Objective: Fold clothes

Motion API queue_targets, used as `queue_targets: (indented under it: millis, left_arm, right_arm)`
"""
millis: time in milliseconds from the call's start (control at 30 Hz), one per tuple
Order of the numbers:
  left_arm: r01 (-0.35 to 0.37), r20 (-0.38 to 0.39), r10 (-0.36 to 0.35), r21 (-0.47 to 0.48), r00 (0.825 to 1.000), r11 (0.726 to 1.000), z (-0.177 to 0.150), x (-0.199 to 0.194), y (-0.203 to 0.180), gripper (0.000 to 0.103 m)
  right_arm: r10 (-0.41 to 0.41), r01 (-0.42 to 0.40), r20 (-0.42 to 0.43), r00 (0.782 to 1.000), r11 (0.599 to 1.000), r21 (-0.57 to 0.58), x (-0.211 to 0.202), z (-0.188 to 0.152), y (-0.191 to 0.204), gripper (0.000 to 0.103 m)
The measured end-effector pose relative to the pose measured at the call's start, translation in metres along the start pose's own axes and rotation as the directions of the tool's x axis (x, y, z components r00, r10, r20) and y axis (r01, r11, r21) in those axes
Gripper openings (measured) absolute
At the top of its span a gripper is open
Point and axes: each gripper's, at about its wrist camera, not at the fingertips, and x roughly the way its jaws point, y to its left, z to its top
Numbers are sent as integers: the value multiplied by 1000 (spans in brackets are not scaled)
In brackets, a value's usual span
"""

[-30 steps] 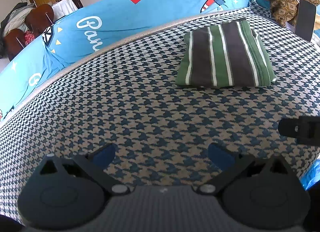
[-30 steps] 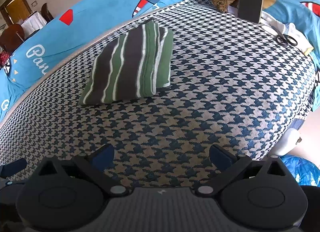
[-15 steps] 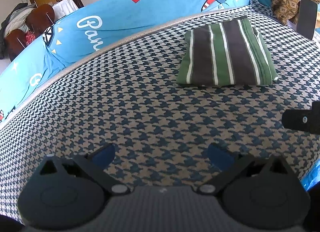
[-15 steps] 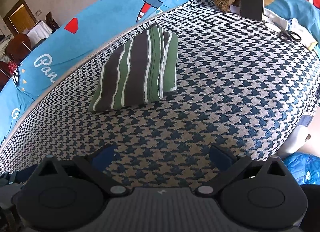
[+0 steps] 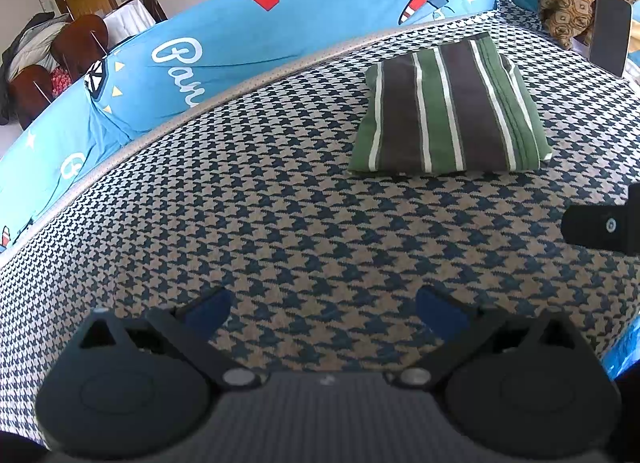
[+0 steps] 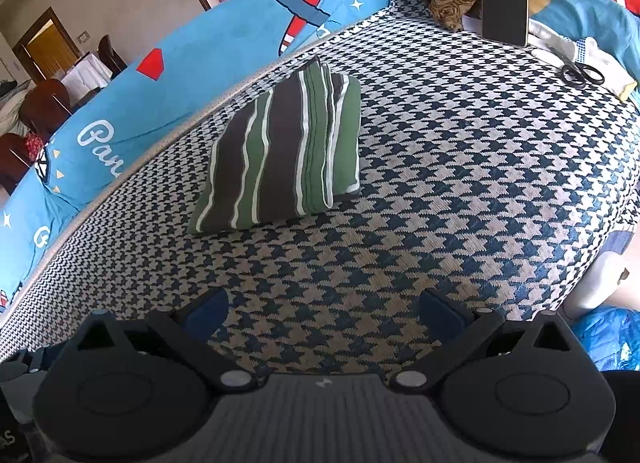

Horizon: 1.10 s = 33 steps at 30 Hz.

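White cursive lettering reading "Pan" (image 5: 179,63) stands on the blue sheet (image 5: 320,19) that runs along the far edge of the houndstooth cover; the word runs on under the cover's edge, so its remaining letters are hidden. The right wrist view shows the same "Pan" (image 6: 102,149). Further left along that sheet sits a single white rounded letter (image 5: 72,164), perhaps a "G", too partial to read surely. No other writing is legible.

The folded garment (image 5: 448,111) is striped green, dark brown and white on a navy-and-beige houndstooth cover (image 5: 280,223), edged by a bright blue sheet (image 5: 320,15) with what look like red-striped planes.
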Motion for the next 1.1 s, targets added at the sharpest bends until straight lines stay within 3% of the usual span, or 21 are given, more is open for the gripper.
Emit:
queue_targets:
  millis: [400,1100]
  left_arm:
    - [-7,-1,7,11,1000,1000,1,-2,-2,103]
    - [-14,-2,14,8,1000,1000,0,-2,-3,103]
  right_arm:
    - [13,-13,23,1000,1000,-6,-5,0,2,102]
    - [-55,59,73,996,996,-61,-8,-1,9,102]
